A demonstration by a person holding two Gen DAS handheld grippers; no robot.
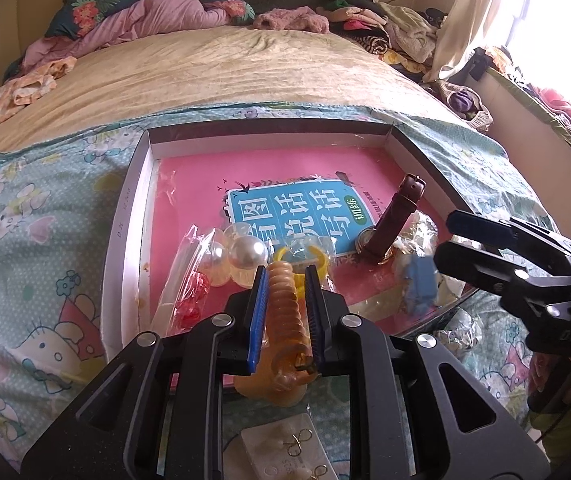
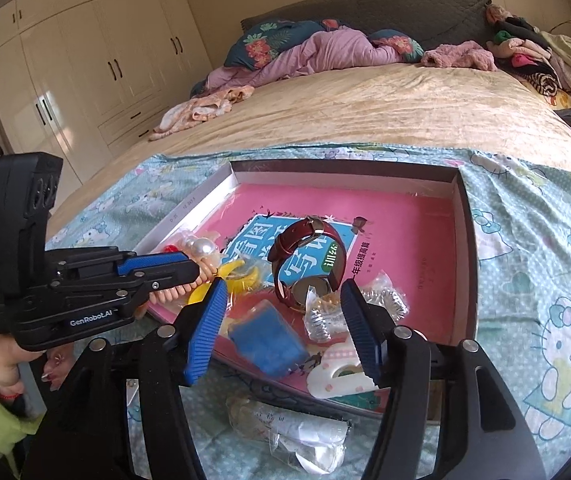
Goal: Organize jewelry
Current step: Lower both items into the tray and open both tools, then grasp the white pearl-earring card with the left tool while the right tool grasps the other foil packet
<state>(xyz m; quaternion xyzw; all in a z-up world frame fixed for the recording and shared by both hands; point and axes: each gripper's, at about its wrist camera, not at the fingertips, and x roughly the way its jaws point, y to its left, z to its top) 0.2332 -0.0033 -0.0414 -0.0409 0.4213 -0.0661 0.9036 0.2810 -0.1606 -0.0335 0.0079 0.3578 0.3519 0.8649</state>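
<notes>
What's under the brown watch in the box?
The brown watch stands on the pink book lining the box, its looped strap over the blue title panel. Bagged silver pieces crowd its base; the contact spot is hidden.

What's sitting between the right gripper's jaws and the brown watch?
In the right wrist view, clear packets of silver coiled pieces lie between the open right gripper and the brown watch, with a blurred blue item between the jaws.
</notes>
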